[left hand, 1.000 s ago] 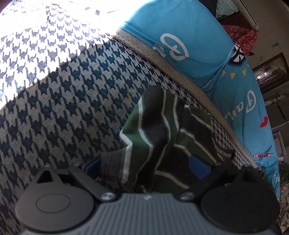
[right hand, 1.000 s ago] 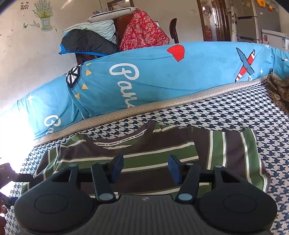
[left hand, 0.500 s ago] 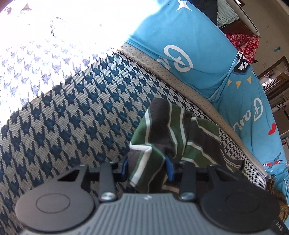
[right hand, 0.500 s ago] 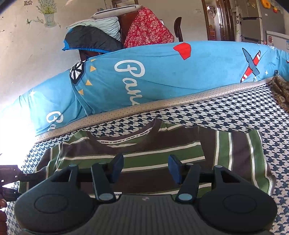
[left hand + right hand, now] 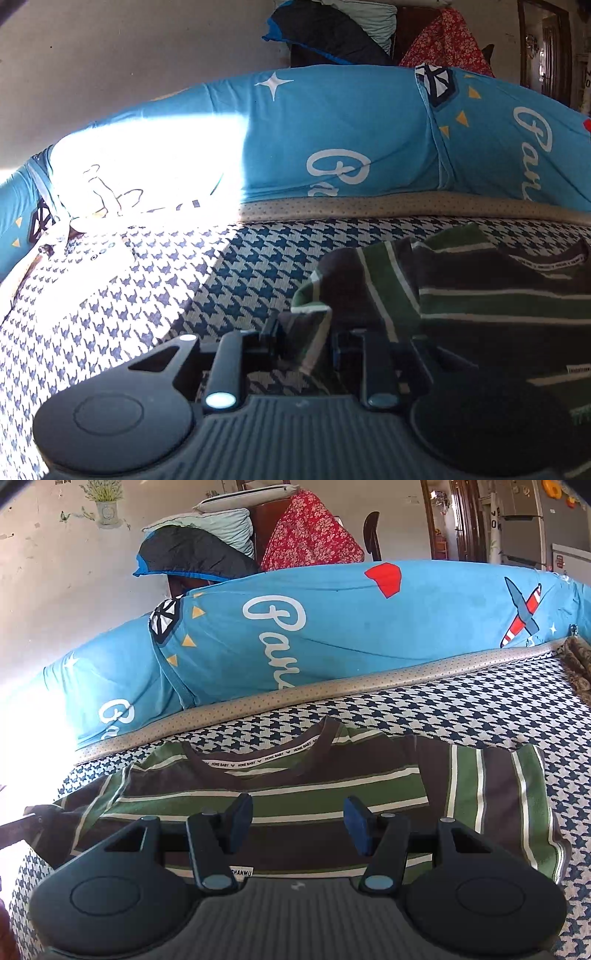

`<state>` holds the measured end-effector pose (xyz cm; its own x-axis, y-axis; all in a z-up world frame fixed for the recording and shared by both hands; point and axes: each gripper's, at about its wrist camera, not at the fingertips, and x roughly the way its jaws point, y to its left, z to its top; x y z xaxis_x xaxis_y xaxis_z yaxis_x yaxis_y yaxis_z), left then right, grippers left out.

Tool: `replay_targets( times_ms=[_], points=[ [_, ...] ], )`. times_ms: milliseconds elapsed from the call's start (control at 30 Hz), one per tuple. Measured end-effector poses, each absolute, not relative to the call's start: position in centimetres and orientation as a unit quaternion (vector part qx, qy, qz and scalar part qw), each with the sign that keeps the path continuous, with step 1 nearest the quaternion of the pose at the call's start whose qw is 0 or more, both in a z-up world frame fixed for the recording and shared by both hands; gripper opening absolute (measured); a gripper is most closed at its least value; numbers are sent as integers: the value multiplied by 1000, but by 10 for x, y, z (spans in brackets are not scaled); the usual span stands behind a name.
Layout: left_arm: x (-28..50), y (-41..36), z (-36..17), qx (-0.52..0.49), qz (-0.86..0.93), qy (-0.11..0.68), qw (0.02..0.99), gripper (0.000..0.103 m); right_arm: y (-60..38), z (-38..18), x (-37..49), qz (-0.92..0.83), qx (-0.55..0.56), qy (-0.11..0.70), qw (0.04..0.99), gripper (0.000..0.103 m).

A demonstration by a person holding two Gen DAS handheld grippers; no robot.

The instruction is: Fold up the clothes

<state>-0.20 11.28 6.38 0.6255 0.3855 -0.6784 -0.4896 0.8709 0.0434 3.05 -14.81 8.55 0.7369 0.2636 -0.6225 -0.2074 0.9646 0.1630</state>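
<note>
A green, brown and white striped T-shirt [image 5: 317, 794] lies flat on the houndstooth bed cover [image 5: 461, 709], collar toward the blue bolster. Its right sleeve is folded in over the body. My right gripper [image 5: 298, 821] hovers open over the shirt's middle, nothing between its fingers. In the left wrist view my left gripper [image 5: 306, 332] is shut on the left sleeve [image 5: 332, 291] of the shirt [image 5: 498, 306], which is lifted and bunched above the cover [image 5: 229, 280]. The left gripper also shows as a dark shape at the left edge of the right wrist view.
A long blue bolster [image 5: 332, 635] with white lettering runs along the far side of the bed, behind a beige piped edge [image 5: 332, 690]. Strong sunlight washes out the cover's left end [image 5: 92, 258]. A brown patterned cloth [image 5: 580, 661] lies at the far right. Pillows and bedding are stacked behind.
My left gripper closed on the left sleeve, then swung round with it, lifting the sleeve off the cover. The right gripper stayed open and crept slightly nearer the shirt.
</note>
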Motion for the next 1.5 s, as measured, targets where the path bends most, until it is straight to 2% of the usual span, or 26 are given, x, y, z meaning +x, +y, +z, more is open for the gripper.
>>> replay_targets(
  times_ms=[100,200,233,367,633,733,767,800,833,1033,1067,1133,1167,1300,1500],
  points=[
    [-8,142,60,-171,246,369,880,35,-147,84,32,128,39,346,929,54],
    [-15,168,55,-265,224,368,862,56,-146,84,31,132,36,348,928,54],
    [-16,174,53,-289,215,367,857,59,-146,84,31,133,34,348,928,54],
    [-18,185,48,-331,206,359,848,76,-141,83,29,136,25,347,928,54],
    [-2,184,43,-327,203,347,855,75,-129,78,26,152,13,352,924,54],
    [5,183,44,-327,199,344,857,51,-127,78,25,155,10,353,923,54],
    [7,183,44,-331,191,343,858,38,-127,77,25,156,8,353,923,54],
    [8,182,44,-334,183,341,859,32,-127,77,25,157,6,353,922,54],
    [9,177,46,-327,173,339,865,31,-127,76,25,157,4,354,922,54],
    [20,110,69,-194,39,328,924,31,-127,75,28,156,3,357,921,54],
    [19,99,73,-172,12,323,931,34,-127,75,28,157,2,357,921,54],
    [14,76,82,-132,-37,310,941,45,-125,75,28,160,0,357,921,54],
    [12,71,83,-125,-44,308,942,49,-125,75,28,161,-1,356,920,54],
    [10,66,83,-105,-31,313,943,50,-124,74,28,160,-3,357,920,54],
    [13,98,77,-148,7,321,935,62,-123,74,29,161,-3,361,919,54]
  ],
)
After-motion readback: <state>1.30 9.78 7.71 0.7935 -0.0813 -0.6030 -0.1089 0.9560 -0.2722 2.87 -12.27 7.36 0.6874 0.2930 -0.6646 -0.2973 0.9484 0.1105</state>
